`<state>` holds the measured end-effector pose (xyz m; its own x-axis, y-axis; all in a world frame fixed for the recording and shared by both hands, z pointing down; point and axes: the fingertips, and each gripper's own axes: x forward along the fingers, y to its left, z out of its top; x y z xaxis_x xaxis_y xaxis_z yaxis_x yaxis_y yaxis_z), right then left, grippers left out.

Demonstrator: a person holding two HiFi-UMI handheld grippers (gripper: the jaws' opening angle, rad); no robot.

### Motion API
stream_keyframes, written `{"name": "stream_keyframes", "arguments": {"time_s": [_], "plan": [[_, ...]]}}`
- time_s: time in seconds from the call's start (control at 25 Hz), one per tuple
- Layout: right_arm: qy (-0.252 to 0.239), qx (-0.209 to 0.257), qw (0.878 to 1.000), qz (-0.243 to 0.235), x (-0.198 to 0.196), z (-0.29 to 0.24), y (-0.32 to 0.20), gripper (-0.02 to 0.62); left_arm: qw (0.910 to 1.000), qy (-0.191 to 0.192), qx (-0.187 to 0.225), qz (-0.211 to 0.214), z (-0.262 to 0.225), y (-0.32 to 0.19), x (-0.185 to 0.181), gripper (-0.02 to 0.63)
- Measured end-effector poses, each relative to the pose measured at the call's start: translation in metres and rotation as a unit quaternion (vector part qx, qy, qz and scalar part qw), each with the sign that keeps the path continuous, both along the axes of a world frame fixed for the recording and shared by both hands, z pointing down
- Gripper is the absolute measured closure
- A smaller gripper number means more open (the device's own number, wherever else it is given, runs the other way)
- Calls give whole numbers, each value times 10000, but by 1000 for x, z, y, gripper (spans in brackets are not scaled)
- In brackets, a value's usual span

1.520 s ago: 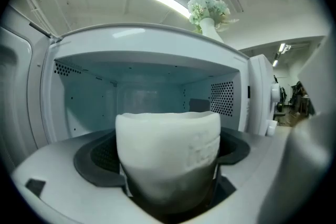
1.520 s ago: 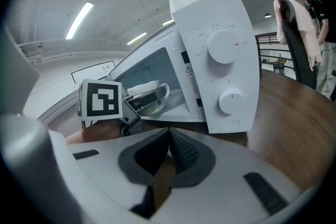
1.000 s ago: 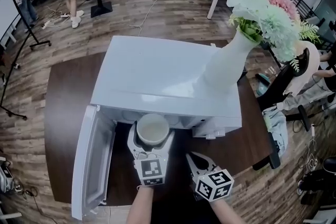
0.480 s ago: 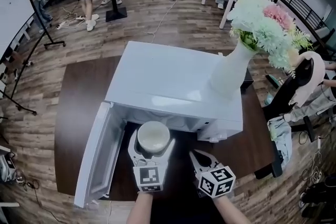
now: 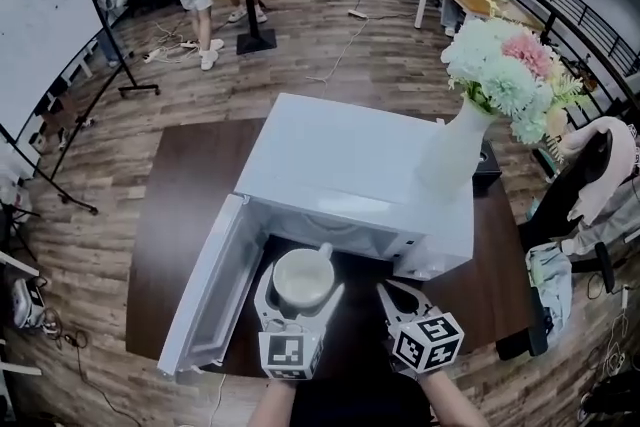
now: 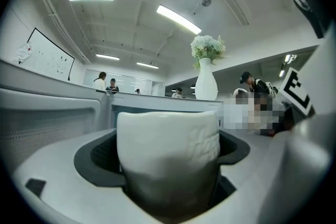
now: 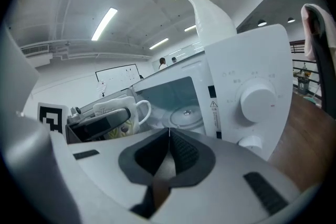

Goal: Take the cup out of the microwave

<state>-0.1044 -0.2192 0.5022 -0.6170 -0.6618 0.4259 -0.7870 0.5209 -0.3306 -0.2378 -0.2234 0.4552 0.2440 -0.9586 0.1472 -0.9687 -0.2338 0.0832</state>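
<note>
My left fingers (image 5: 266, 290) are gripping the cup (image 6: 168, 160), drawing it out of the microwave (image 5: 350, 165) toward 6 o'clock, while my right fingers (image 5: 396, 301) are staying closed and empty.

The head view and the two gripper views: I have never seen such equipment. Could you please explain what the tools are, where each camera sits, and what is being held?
There is no robot here: a person holds a two-jaw gripper in each hand. The head view looks down from a camera on the person's head. Each gripper view looks along that gripper's own jaws. On a dark table stands a white microwave, its door open, with a white vase of flowers on top. The left gripper is closed on a white cup at the microwave's open front. The right gripper is shut and empty, beside it.
</note>
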Motion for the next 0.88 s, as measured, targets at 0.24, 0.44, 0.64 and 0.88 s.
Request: {"name": "stream_keyframes", "arguments": {"time_s": [0.24, 0.44, 0.64, 0.88], "plan": [[-132, 639, 9975, -258, -7, -38, -3, 600, 9999, 17, 152, -51, -21, 17, -15, 91], [-21, 1634, 9839, -727, -16, -69, 1, 600, 9995, 126, 303, 13, -33, 30, -22, 91], [-156, 1786, 9803, -830, -16, -76, 7, 601, 9992, 209, 338, 87, -40, 38, -23, 91], [20, 1836, 9802, -745, -12, -72, 11, 601, 9990, 269, 349, 7, -39, 39, -26, 91]]}}
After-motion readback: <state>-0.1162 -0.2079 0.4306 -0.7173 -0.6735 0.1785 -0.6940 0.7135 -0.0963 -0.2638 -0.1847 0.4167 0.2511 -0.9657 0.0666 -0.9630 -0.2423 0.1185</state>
